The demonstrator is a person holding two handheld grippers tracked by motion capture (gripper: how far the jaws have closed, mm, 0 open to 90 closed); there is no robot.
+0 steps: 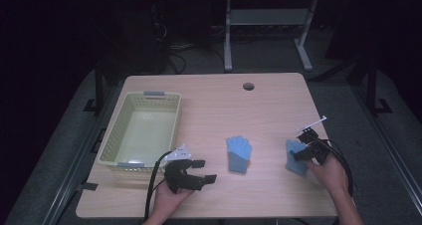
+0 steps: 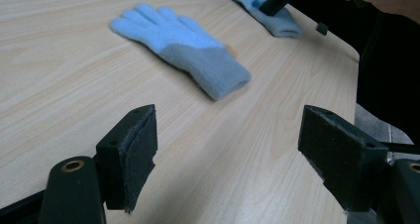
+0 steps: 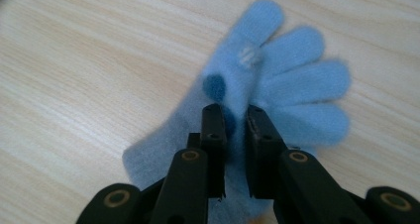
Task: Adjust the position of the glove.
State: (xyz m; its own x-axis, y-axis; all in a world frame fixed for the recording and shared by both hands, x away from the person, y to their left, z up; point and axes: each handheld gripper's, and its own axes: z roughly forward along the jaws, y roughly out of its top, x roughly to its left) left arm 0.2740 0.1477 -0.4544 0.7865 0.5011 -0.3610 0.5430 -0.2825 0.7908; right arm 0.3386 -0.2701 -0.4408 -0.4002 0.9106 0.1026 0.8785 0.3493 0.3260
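Two light blue knit gloves lie on the wooden table. One glove lies flat at the table's middle, fingers pointing away from me. The other glove lies at the right, and my right gripper is shut on it, pinching a fold of fabric near the palm. My left gripper stands open near the front edge, left of the middle glove, with nothing but bare table between its jaws.
A pale yellow plastic basket sits empty at the table's left, just beyond my left gripper. A round cable hole is at the far edge. The table's right edge runs close to the right glove.
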